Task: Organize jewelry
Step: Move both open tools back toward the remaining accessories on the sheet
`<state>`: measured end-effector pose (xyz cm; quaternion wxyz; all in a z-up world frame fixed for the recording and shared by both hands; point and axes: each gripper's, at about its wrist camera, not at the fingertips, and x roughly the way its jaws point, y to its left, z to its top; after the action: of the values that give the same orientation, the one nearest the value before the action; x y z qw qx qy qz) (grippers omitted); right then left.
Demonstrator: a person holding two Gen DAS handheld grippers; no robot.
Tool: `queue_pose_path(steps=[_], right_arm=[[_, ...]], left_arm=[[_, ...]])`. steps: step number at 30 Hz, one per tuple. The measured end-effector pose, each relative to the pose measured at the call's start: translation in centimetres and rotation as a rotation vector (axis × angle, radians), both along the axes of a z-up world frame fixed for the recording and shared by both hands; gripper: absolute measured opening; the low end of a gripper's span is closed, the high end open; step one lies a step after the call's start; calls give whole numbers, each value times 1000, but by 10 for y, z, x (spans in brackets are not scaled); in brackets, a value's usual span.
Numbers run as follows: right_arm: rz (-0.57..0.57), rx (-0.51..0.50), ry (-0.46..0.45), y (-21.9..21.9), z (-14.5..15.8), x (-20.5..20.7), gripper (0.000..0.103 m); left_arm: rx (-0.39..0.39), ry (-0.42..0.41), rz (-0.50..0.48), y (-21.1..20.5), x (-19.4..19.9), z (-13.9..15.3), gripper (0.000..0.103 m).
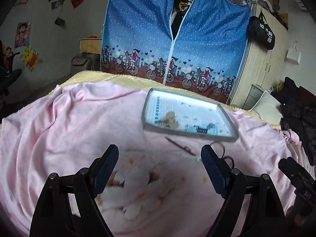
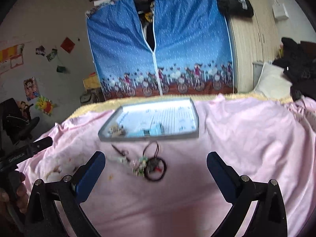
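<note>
A shallow grey-rimmed tray (image 1: 229,136) (image 2: 150,137) lies on the pink sheet, holding a tan beaded piece (image 1: 167,119) (image 2: 116,130) and a light blue item (image 1: 203,129) (image 2: 152,131). In front of the tray lie loose pieces: a thin dark hairpin (image 1: 179,146) (image 2: 119,151), a green beaded piece (image 2: 141,166) and a dark cord bracelet (image 2: 156,169). My left gripper (image 1: 160,152) hovers open over the sheet, just left of the loose pieces. My right gripper (image 2: 156,158) is open above the loose jewelry, which is blurred.
The bed is covered by a pink flower-print sheet (image 1: 59,128) over a yellow blanket (image 1: 102,77). Beyond stand a blue fabric wardrobe (image 1: 158,39) and a wooden wardrobe (image 1: 264,59). Dark clothes (image 1: 298,106) pile at the right. The other gripper shows at each view's edge.
</note>
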<state>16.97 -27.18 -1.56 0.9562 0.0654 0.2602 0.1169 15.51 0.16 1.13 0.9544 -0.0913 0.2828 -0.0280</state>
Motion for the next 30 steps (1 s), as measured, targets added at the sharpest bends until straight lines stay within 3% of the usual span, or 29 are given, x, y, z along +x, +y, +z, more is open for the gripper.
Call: queue_pose_path(steps=[3,6,8,18,22,26,30], right_arm=[[-4,-26,71,3,-13,6,103],[5,-19,148,4,-27,15,103],[4,-28,188,5,-35,20,103],[35,-59,337,6,-60,45,103],[27,-5,390,-2,-68,61,103],[43,0,402,-4,-71,75,80],[62,1,409,-7,-76,91,66]], left_arm=[[-3,23,-16,3,-9,-15,81],[79,61,-10,-5,-6,-29,81],[93,74,-29,-7,-5,-37,81],[3,190,-220,-14,34,-64,81],[37,222,-295,-26,59,-62,81],[105,239,-358,-41,85,-65,81],[93,256,-413,-46,113,-66,81]])
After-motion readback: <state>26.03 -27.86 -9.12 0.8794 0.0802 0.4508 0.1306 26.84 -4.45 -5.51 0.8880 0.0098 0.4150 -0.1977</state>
